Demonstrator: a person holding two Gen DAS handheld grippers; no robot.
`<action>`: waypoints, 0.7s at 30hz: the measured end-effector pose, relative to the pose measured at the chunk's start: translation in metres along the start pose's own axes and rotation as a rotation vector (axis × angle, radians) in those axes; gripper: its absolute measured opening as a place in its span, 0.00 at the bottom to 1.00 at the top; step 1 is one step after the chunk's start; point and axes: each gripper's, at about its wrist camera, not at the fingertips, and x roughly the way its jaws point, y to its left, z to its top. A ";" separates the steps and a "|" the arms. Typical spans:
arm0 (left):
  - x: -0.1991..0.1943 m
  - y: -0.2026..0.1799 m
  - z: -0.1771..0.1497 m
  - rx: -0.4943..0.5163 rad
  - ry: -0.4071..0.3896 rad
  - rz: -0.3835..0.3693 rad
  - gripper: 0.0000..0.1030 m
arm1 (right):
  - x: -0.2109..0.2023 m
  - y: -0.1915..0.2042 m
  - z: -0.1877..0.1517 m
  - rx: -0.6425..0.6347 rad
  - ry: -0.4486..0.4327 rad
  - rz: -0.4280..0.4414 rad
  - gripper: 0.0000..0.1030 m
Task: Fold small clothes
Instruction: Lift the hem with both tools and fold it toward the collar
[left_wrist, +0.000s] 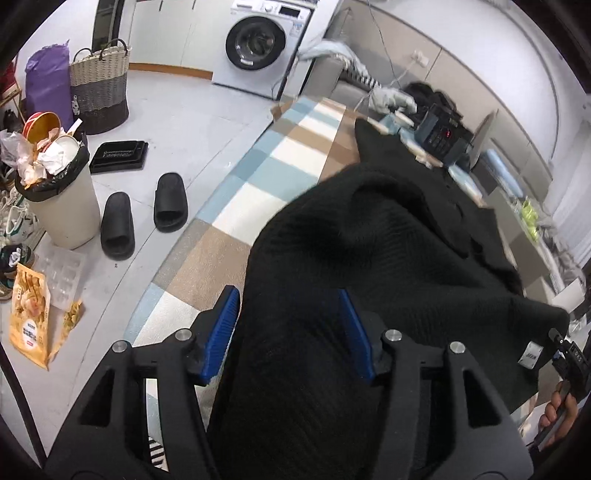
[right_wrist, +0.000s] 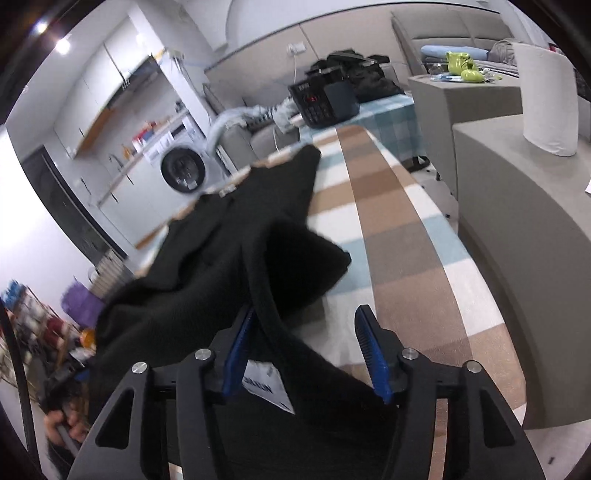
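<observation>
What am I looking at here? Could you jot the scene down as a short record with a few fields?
Setting: laundry corner with a washing machine
Work surface: table under a checked cloth
Garment: black knit top, rumpled, lying partly on the cloth
Left claw: jaws apart, fabric between them
Right claw: jaws apart, garment edge and white label between them
Floor: black slippers, overfull bin, woven basket

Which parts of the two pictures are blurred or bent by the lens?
Left wrist view: the far table clutter is smeared, the black knitted garment stays sharp, floor lines curve. Right wrist view: the white washing machine and left shelves are blurred, the checked table cover bows.
</observation>
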 end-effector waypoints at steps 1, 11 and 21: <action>0.002 0.000 0.001 0.000 0.004 0.002 0.50 | 0.004 0.001 -0.002 -0.017 0.015 -0.013 0.55; 0.008 -0.006 -0.009 0.051 0.041 0.011 0.55 | 0.013 0.003 -0.008 -0.083 0.043 -0.057 0.55; -0.030 -0.025 0.002 0.087 -0.129 -0.100 0.04 | -0.043 0.008 -0.006 -0.076 -0.230 0.148 0.08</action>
